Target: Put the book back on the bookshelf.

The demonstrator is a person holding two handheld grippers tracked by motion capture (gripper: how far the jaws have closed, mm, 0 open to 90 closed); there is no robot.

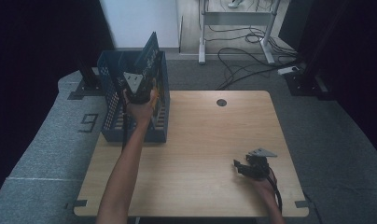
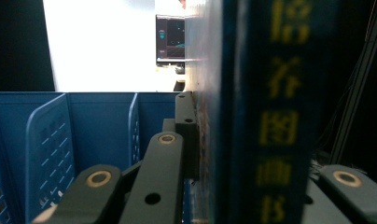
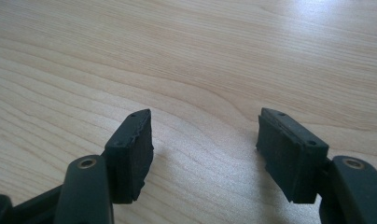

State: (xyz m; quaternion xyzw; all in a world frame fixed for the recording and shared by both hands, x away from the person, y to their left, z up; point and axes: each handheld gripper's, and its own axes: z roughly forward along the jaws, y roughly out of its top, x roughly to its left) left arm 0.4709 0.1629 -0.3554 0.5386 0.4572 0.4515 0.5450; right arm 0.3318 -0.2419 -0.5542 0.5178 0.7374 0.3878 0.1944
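The dark blue book (image 1: pixel 149 53) stands tilted in the blue basket (image 1: pixel 113 116) at the desk's (image 1: pixel 200 140) left edge — left gripper (image 1: pixel 142 91) clamped on it; right gripper (image 1: pixel 245 167) rests low over bare wood, jaws apart.

High view overhead; gripper views close on book (image 2: pixel 270 116), table (image 3: pixel 186 56).

Light wooden table (image 1: pixel 196 154), rectangular, rounded corners, pale grain running lengthwise. Small dark round grommet hole (image 1: pixel 221 102) near the far edge, roughly centred. Blue perforated plastic file rack (image 1: pixel 113 109) with upright dividers stands at the far left corner, its base on the tabletop. Right gripper (image 1: pixel 239 166) sits low at the near right of the table, jaws apart over bare wood; contact with the surface can't be told. Table stands on grey carpet (image 1: pixel 42 154)
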